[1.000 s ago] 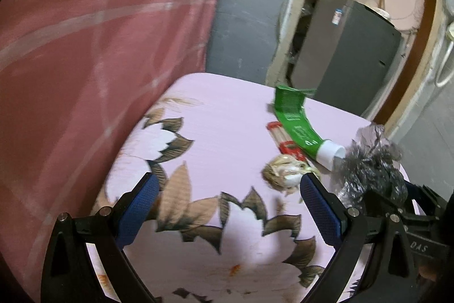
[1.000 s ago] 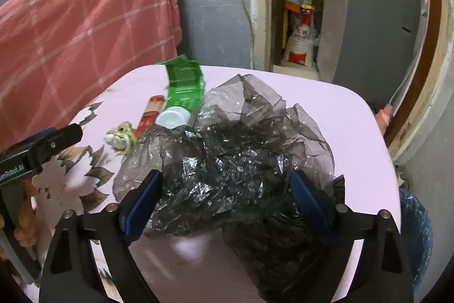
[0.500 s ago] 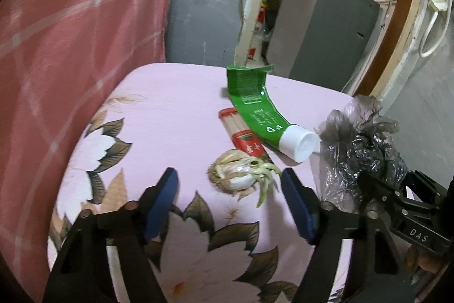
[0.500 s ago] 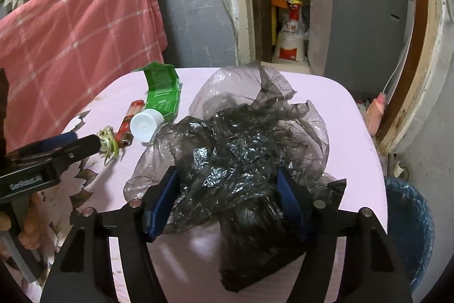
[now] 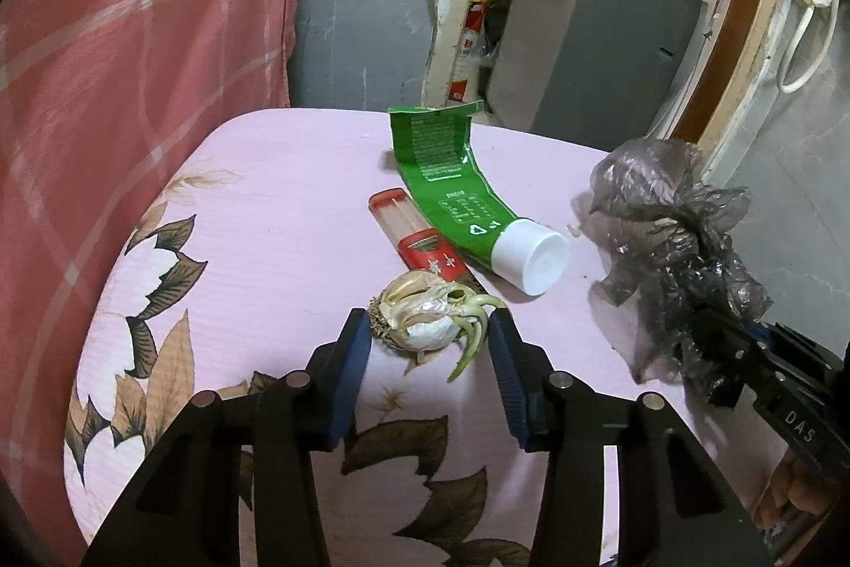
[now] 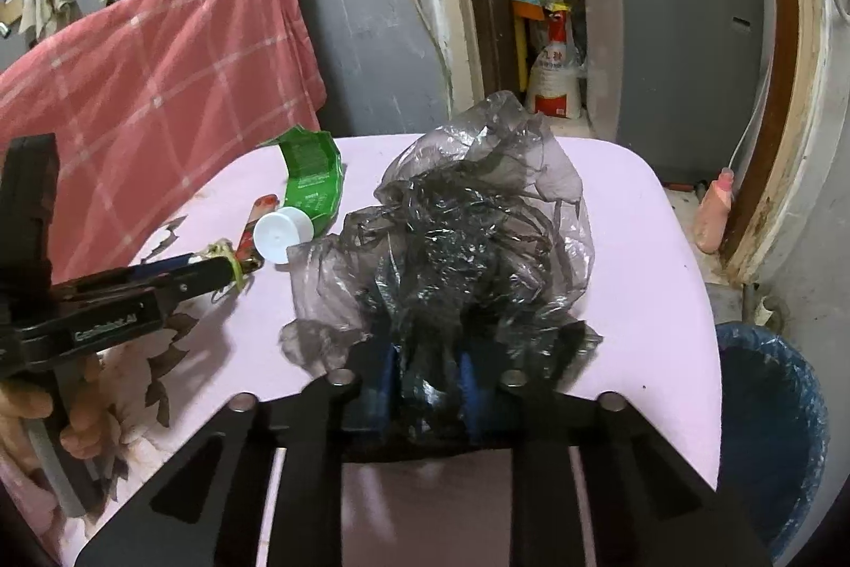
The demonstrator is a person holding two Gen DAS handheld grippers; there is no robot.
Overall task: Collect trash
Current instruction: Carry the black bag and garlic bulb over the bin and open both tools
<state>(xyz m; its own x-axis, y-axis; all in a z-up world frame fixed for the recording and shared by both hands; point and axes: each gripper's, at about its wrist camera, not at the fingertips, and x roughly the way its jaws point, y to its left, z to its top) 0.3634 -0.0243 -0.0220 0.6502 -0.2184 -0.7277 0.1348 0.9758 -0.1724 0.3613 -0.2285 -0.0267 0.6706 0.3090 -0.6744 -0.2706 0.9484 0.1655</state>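
Observation:
A sprouted garlic bulb [image 5: 425, 317] lies on the pink flowered table [image 5: 276, 216]. My left gripper [image 5: 429, 338] has closed around it, both blue pads touching its sides. Behind it lie a red toothpick box [image 5: 419, 232] and a green tube with a white cap [image 5: 467, 200]. My right gripper [image 6: 427, 381] is shut on a crumpled dark plastic bag [image 6: 467, 237] resting on the table; the bag also shows in the left wrist view [image 5: 674, 243]. The left gripper shows in the right wrist view [image 6: 212, 269].
A red checked cloth [image 5: 122, 51] hangs at the table's left. A blue bin lined with a bag [image 6: 765, 439] stands on the floor by the table's right edge. A grey cabinet [image 6: 674, 35] stands behind, and a white sack [image 6: 555, 83] in the doorway.
My left gripper moved forward to the garlic bulb and closed onto it. My right gripper closed on the plastic bag.

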